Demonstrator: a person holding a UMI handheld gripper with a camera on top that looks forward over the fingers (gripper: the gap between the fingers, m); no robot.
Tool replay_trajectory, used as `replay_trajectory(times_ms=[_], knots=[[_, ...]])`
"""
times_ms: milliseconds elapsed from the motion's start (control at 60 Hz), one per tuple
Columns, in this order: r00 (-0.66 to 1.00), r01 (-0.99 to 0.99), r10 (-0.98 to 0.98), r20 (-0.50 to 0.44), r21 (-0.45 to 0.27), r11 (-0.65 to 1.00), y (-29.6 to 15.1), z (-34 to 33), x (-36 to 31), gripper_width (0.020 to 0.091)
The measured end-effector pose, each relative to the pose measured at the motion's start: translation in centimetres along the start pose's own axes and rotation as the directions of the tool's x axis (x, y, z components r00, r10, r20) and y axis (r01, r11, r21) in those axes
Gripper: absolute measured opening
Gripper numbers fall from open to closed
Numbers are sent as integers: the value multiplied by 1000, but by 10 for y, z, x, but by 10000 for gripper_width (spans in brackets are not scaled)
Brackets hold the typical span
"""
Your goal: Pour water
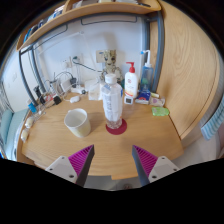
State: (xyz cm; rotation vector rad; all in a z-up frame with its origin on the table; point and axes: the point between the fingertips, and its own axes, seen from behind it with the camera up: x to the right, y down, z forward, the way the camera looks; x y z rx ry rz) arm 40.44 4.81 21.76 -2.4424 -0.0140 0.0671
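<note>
Gripper view looks forward over a light wooden tabletop [100, 150] set against a white wall, with a wooden shelf [95, 14] running overhead and a tall wooden panel [190, 70] rising on the right side. The gripper [113, 158] shows its two fingers at the bottom, each with a magenta pad [82, 154] on the inner face; they stand wide apart with only bare table between them and hold nothing. Just beyond the fingers, roughly midway between their lines, a clear plastic water bottle with a white label [112, 104] stands upright on a small round red coaster [116, 127]. Just to the left of the bottle, apart from it, a cream-coloured ceramic mug [77, 122] sits upright on the wood with its opening facing up. Farther back, near the wall, a white pump bottle with a red top [130, 82] stands upright, and beside it to the right are some small items too small to identify, including a green flat object [160, 111] near the table's right edge. Along the left rear of the table lies a cluster of small dark and white objects [45, 98] that cannot be told apart, with cables hanging on the wall above them
</note>
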Motion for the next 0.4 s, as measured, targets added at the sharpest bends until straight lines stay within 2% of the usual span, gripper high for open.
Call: replay_trajectory(times_ms=[167, 400], knots=[[997, 42, -40, 67, -24, 999, 4, -25, -21, 756], [986, 123, -124, 108, 20, 992, -6, -38, -37, 747]])
